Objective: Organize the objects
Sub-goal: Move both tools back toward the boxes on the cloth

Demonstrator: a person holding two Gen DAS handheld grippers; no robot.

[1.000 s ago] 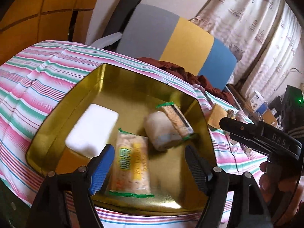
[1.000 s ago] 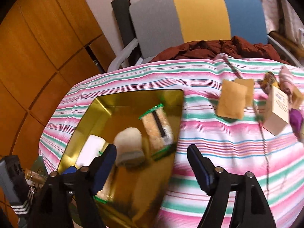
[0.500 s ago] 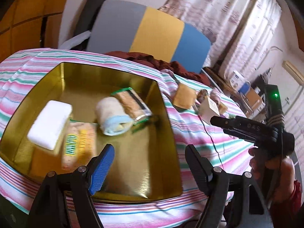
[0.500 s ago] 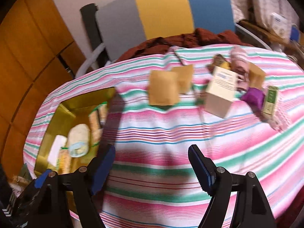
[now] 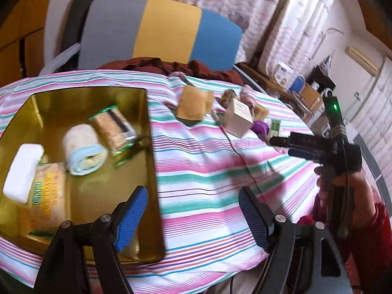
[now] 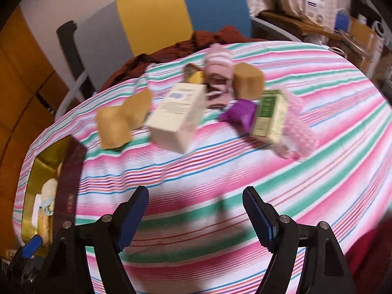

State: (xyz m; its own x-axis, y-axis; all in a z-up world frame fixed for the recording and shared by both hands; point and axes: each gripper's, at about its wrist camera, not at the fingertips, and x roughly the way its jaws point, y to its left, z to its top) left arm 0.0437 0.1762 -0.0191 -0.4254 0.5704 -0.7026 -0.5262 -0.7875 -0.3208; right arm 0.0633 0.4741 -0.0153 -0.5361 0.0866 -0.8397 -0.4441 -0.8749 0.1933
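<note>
Both grippers hang over a bench covered by a striped cloth in pink, green and white. The left gripper has its blue-padded jaws wide apart with nothing between them; it sits over the near right corner of a gold tin tray, one pad above the tray's floor and the other above the cloth. The tray lies at the left of the bench and holds a white block, a yellowish packet with green print, a rolled cloth with a pale blue edge and a clear packet with green ends. The right gripper is likewise spread open and empty, pointing down at bare cloth, well apart from the loose things farther back. Those things cluster near the far side: two tan pouches overlapping each other, a cream carton just beside them, a purple wrapper touching a green-labelled box, a pink bubble-wrap piece, a tan lump and a pink striped item behind. From the left wrist view, a hand in a red sleeve grips the right tool's handle. A chair back in grey, yellow and blue stands beyond the bench.
</note>
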